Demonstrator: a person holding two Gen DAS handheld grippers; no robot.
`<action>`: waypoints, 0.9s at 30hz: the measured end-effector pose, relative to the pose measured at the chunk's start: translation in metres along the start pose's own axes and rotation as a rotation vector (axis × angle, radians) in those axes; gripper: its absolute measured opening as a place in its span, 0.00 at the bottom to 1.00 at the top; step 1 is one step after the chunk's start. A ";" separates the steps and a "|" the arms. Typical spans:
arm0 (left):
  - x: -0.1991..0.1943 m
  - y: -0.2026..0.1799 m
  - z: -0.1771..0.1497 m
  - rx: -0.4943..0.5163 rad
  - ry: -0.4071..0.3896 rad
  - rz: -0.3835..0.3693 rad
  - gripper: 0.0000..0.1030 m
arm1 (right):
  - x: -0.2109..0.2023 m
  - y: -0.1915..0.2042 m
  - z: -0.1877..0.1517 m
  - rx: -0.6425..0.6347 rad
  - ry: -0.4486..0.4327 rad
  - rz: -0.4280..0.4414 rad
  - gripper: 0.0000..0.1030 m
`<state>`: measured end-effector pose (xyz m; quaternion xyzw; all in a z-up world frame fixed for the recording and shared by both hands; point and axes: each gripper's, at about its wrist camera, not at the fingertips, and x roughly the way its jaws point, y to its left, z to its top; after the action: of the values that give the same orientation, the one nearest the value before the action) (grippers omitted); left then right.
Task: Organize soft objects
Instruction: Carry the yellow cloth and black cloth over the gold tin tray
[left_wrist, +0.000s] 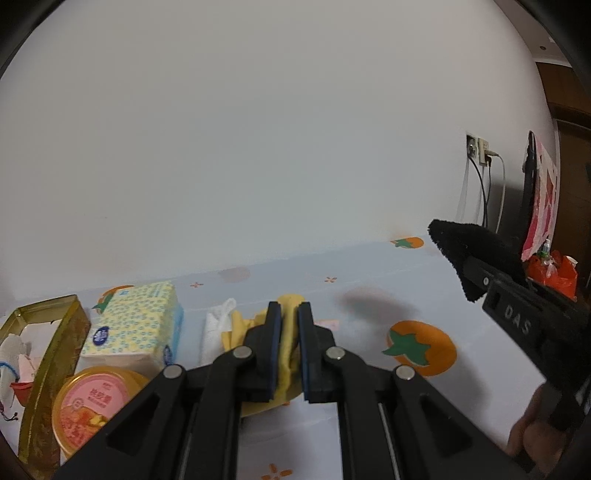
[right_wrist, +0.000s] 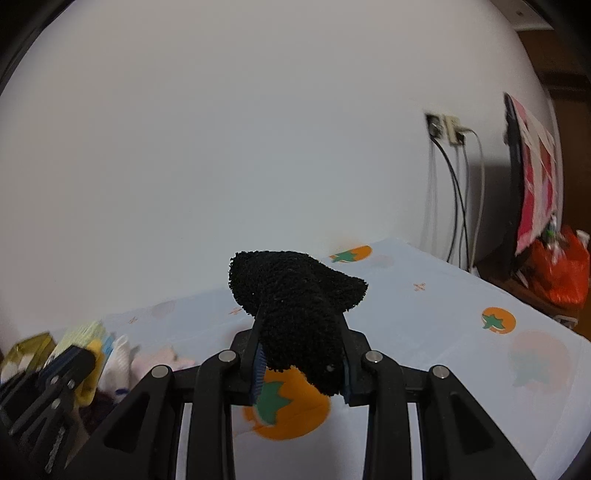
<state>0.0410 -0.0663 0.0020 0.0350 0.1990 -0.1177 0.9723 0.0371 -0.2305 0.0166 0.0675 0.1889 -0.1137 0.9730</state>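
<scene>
My left gripper (left_wrist: 290, 308) is shut on a yellow cloth (left_wrist: 286, 354), which hangs between its blue pads just above the tablecloth (left_wrist: 369, 291). A white cloth (left_wrist: 216, 326) lies to its left, touching more yellow fabric. The right gripper (left_wrist: 480, 280) at the right edge holds a black fuzzy cloth (left_wrist: 461, 243) in the air. In the right wrist view my right gripper (right_wrist: 300, 317) is shut on that black fuzzy cloth (right_wrist: 295, 295), which bulges over its fingertips. The left gripper (right_wrist: 70, 365) with the yellow cloth (right_wrist: 90, 373) shows blurred at the lower left.
A gold tin box (left_wrist: 55, 365) holding small fabric items stands at far left, beside a tissue pack (left_wrist: 133, 325) and a pink-lidded cup (left_wrist: 92, 402). A white sock (right_wrist: 118, 365) and pale pink cloth (right_wrist: 162, 360) lie nearby. Wall sockets with cables (right_wrist: 447, 129), a monitor (right_wrist: 517, 177) and an orange bag (right_wrist: 561, 277) are at right.
</scene>
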 end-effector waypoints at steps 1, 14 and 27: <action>-0.001 0.002 0.000 -0.004 -0.001 -0.003 0.07 | -0.003 0.004 -0.002 -0.014 -0.010 0.000 0.32; -0.010 0.018 -0.006 -0.024 -0.016 0.000 0.07 | -0.039 0.043 -0.018 -0.119 -0.070 0.008 0.33; -0.029 0.034 -0.015 -0.029 -0.032 -0.007 0.07 | -0.063 0.066 -0.029 -0.113 -0.091 0.038 0.33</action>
<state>0.0175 -0.0249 0.0006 0.0183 0.1851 -0.1188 0.9754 -0.0132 -0.1492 0.0203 0.0111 0.1492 -0.0874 0.9849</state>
